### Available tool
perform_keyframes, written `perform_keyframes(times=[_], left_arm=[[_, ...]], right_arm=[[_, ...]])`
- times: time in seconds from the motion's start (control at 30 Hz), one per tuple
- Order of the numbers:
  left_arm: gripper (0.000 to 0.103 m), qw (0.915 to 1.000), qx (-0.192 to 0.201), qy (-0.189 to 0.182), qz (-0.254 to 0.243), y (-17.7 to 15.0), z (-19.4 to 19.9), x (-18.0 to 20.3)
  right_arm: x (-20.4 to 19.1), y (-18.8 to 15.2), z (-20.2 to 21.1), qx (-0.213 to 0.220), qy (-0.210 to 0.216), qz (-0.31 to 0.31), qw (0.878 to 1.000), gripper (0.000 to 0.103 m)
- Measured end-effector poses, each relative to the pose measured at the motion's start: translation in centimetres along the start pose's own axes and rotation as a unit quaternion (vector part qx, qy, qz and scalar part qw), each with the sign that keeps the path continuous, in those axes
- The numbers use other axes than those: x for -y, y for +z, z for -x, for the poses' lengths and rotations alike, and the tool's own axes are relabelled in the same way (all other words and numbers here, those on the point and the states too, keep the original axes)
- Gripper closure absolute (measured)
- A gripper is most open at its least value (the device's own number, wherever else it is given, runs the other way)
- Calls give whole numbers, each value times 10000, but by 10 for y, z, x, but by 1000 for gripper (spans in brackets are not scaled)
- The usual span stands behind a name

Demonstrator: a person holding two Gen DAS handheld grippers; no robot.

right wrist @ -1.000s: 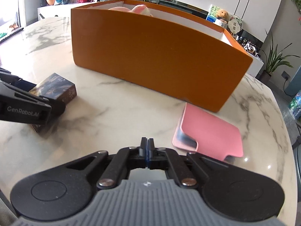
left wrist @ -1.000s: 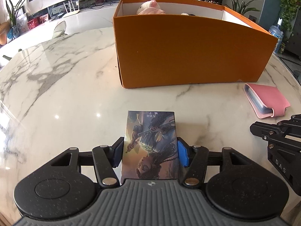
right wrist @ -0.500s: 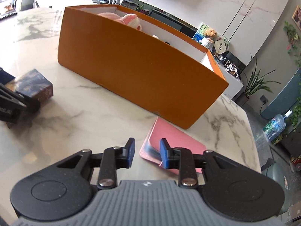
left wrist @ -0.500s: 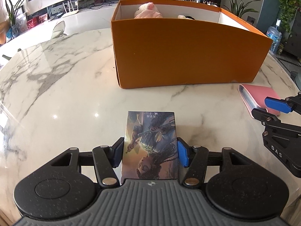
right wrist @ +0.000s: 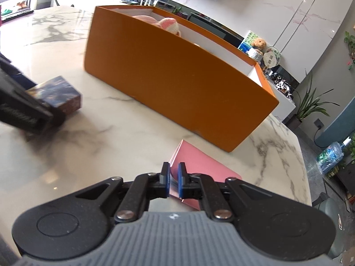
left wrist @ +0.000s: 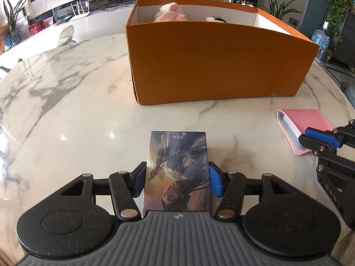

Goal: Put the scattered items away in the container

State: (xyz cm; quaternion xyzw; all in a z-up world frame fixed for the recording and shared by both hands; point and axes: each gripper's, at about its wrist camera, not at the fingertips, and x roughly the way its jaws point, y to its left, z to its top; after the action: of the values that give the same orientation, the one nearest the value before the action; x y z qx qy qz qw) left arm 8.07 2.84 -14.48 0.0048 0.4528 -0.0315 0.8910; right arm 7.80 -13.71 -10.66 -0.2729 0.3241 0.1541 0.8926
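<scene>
My left gripper (left wrist: 177, 180) is shut on a card box with fantasy artwork (left wrist: 177, 173), holding it just above the marble table. The box also shows in the right wrist view (right wrist: 58, 95). The orange container (left wrist: 213, 59) stands ahead, open-topped, with a pink plush toy (left wrist: 170, 11) inside. My right gripper (right wrist: 174, 181) has its jaws closed to a narrow gap around the near-left edge of a pink card holder (right wrist: 199, 166) lying on the table. The holder also shows in the left wrist view (left wrist: 304, 124) at right.
The round marble table (left wrist: 66, 102) curves away at its edges. A water bottle (left wrist: 320, 42) and plants stand on the floor beyond the right side. A white counter with clutter lies behind the container (right wrist: 177, 82).
My right gripper opened, moved forward over the pink card holder, and narrowed its jaws around its edge. My left gripper kept hold of the card box and rose slightly.
</scene>
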Motion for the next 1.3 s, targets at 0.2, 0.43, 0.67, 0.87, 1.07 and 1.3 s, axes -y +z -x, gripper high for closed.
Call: perform_keyframes(times=[0.2, 0.43, 0.67, 0.87, 1.07, 1.3], left_arm=[[37, 9999, 67, -80, -94, -3, 9, 7], [37, 9998, 177, -34, -74, -7, 24, 4], [37, 9998, 207, 10, 26, -7, 33, -2], [37, 9998, 172, -114, -58, -9, 33, 2], [37, 9995, 125, -242, -182, -9, 29, 12], [37, 9991, 47, -324, -282, -7, 24, 21]], right_arm=[[-16, -2, 26, -103, 448, -332, 9984, 96], [-27, 5, 30, -24, 771, -952, 9925, 97], [-27, 16, 17, 104, 1103, -1368, 9844, 103], [-12, 12, 27, 142, 1060, -1027, 9889, 66], [12, -3, 29, 137, 915, -94, 9957, 39], [21, -9, 14, 18, 1219, 871, 9887, 19]])
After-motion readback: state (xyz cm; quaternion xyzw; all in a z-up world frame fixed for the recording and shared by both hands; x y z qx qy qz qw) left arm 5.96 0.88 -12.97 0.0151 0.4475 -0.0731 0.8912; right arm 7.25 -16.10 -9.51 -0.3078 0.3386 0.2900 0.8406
